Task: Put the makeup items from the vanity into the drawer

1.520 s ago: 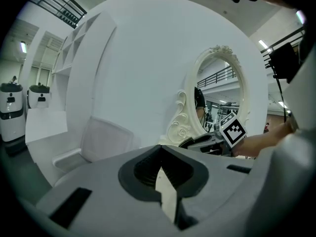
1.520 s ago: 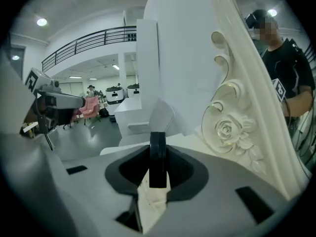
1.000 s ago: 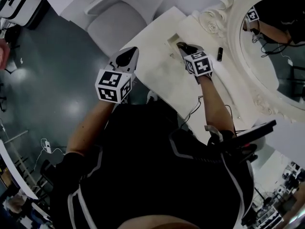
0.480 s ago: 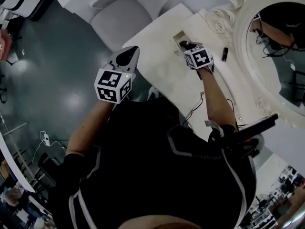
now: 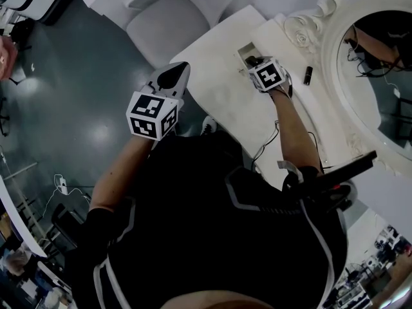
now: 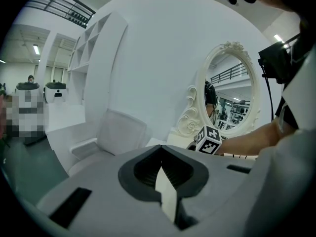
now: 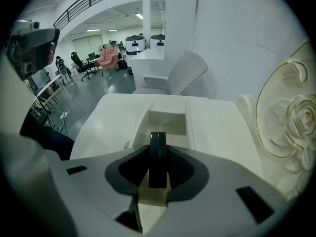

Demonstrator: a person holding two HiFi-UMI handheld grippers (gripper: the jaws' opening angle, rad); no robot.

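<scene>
My right gripper (image 7: 157,152) is shut on a black round compact (image 7: 157,158), held edge-on between the pads. It points steeply down over the white vanity top (image 5: 219,76), just in front of the open drawer (image 7: 167,123). From the head view the right gripper (image 5: 255,62) sits at the near edge of the drawer (image 5: 245,48). A black tube (image 5: 307,76) lies on the vanity near the mirror frame. My left gripper (image 6: 160,148) is shut with nothing in it; the head view shows the left gripper (image 5: 172,76) hanging off the vanity's left edge.
A large oval mirror (image 5: 380,63) in an ornate white frame (image 7: 291,127) stands at the right of the vanity. A white upholstered chair (image 5: 167,18) stands past the vanity's far left corner, over dark floor (image 5: 77,108).
The right gripper has tipped further down and moved closer to the drawer opening with the compact in it. The left gripper has stayed where it was.
</scene>
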